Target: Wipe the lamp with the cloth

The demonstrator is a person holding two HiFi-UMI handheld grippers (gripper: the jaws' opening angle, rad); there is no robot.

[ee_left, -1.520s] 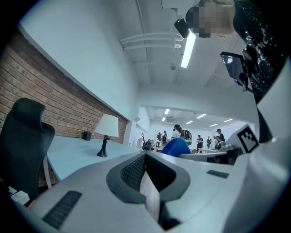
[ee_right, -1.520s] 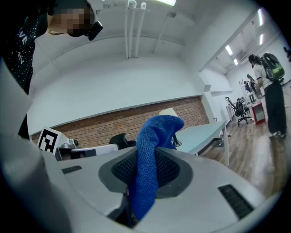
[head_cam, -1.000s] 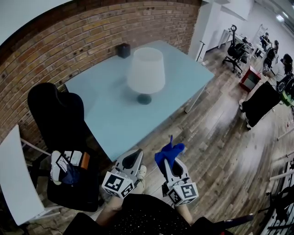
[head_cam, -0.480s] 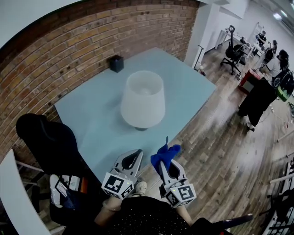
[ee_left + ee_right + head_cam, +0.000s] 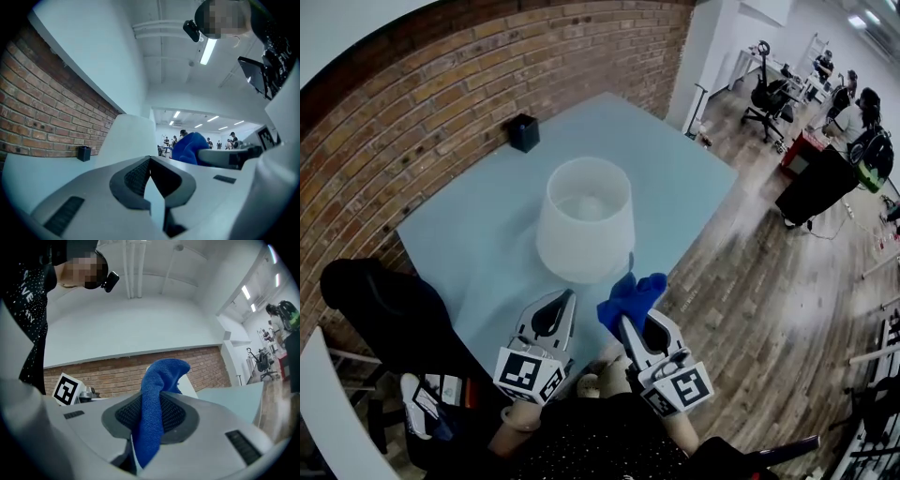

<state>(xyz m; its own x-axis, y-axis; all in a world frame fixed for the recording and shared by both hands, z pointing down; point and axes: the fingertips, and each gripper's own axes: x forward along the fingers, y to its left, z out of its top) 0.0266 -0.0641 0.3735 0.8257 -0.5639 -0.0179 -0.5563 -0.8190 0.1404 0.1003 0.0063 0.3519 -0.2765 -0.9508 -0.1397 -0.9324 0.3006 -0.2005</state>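
Note:
A white lamp (image 5: 584,219) with a wide shade stands upright near the middle of the pale blue table (image 5: 487,244). It also fills the centre of the left gripper view as a white cone, the lamp (image 5: 125,138). My right gripper (image 5: 623,323) is shut on a blue cloth (image 5: 630,294), which sticks up just short of the shade's near side. The cloth (image 5: 157,401) hangs pinched between the jaws in the right gripper view. My left gripper (image 5: 553,303) is shut with nothing in it, just below and left of the shade.
A small black box (image 5: 523,132) sits at the table's far edge by the brick wall (image 5: 441,84). A black chair (image 5: 389,300) stands at the left. Office chairs (image 5: 766,89) and people are far off at the upper right, over wood flooring (image 5: 769,300).
The view has closed in on the table: the lamp now sits larger and nearer, and both grippers have come forward until the cloth is almost at the shade.

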